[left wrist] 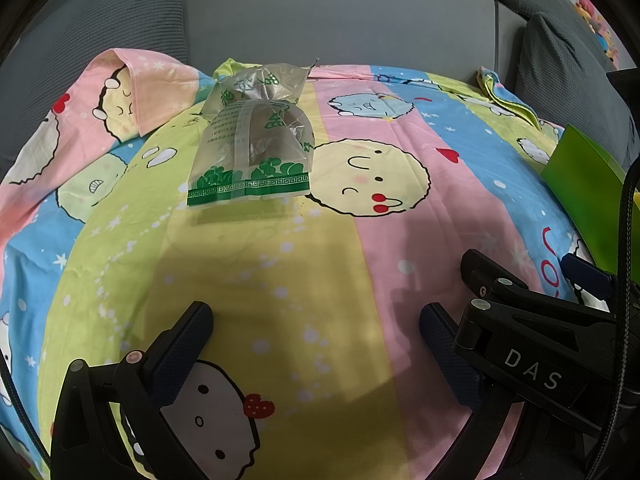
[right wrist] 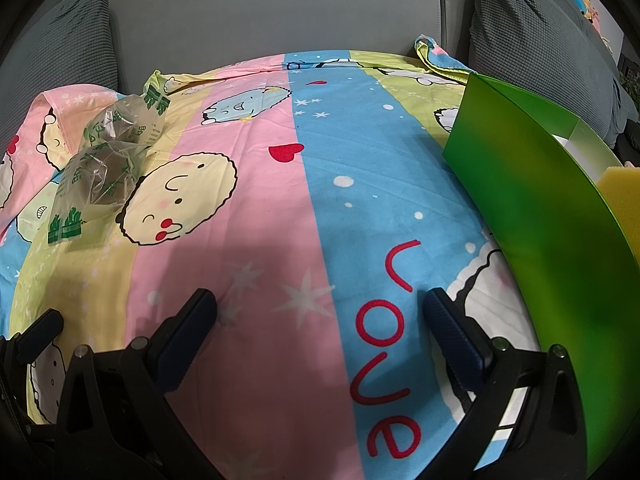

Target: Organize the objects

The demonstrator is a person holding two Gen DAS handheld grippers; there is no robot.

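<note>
A clear plastic bag with green print (left wrist: pixel 254 144) holds something brown and lies on the cartoon-print sheet (left wrist: pixel 328 280), straight ahead of my left gripper (left wrist: pixel 316 320), which is open and empty well short of it. The bag also shows at the far left in the right wrist view (right wrist: pixel 106 168). My right gripper (right wrist: pixel 320 304) is open and empty over the pink and blue stripes. A green box (right wrist: pixel 532 200) stands at the right with a yellow sponge (right wrist: pixel 622 196) inside it. The right gripper's body also shows at the lower right of the left wrist view (left wrist: pixel 520 332).
The sheet covers a grey sofa (left wrist: pixel 340 12) with grey cushions at the left (right wrist: pixel 60 44) and right (right wrist: pixel 540 28). The green box's corner shows at the right edge of the left wrist view (left wrist: pixel 580 168). A black cable (left wrist: pixel 624 240) hangs near it.
</note>
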